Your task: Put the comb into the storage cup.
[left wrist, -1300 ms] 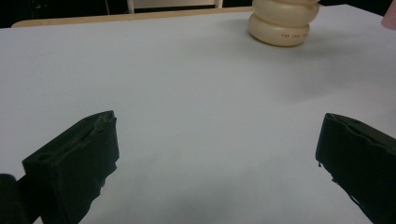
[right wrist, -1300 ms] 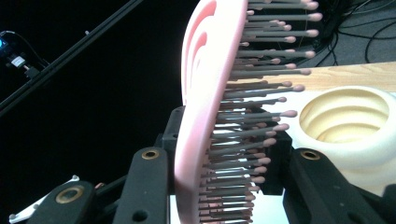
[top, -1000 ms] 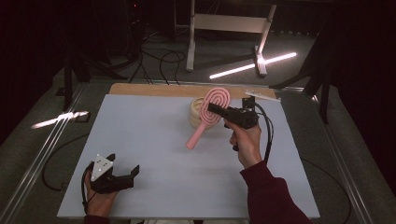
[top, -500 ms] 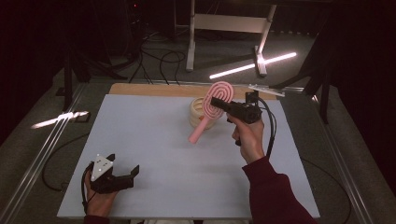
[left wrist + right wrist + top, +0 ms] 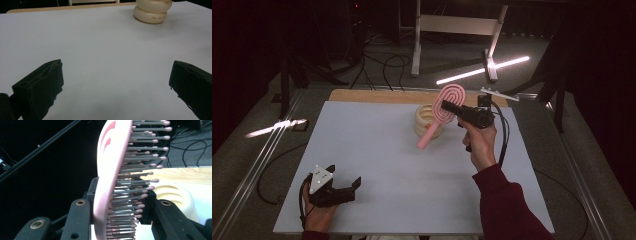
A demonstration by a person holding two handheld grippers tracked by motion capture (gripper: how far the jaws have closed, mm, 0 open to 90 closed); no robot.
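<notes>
Right claw [image 5: 448, 107] clamped on the head of a pink plastic hairbrush with grey bristles [image 5: 439, 116], lifted off the wide pale blue-grey surface [image 5: 377, 150]. Brush tilted, head high near the far edge, handle slanting down toward the near side, over a cream ribbed round holder [image 5: 426, 122] standing by the far wooden edge strip [image 5: 377, 96]. From the right claw view, bristles [image 5: 135, 170] sticking out to the right, jaws pressed on both sides of the brush head, holder [image 5: 175, 197] just beyond.

Left claw [image 5: 354, 184] spread wide with nothing between the jaws, low by the near left corner (close to the front edge). Lots of bare surface between the two claws, and bare room on the left half too. Dark floor, cables [image 5: 382, 62] and a white stand [image 5: 452, 30] past the far edge.
</notes>
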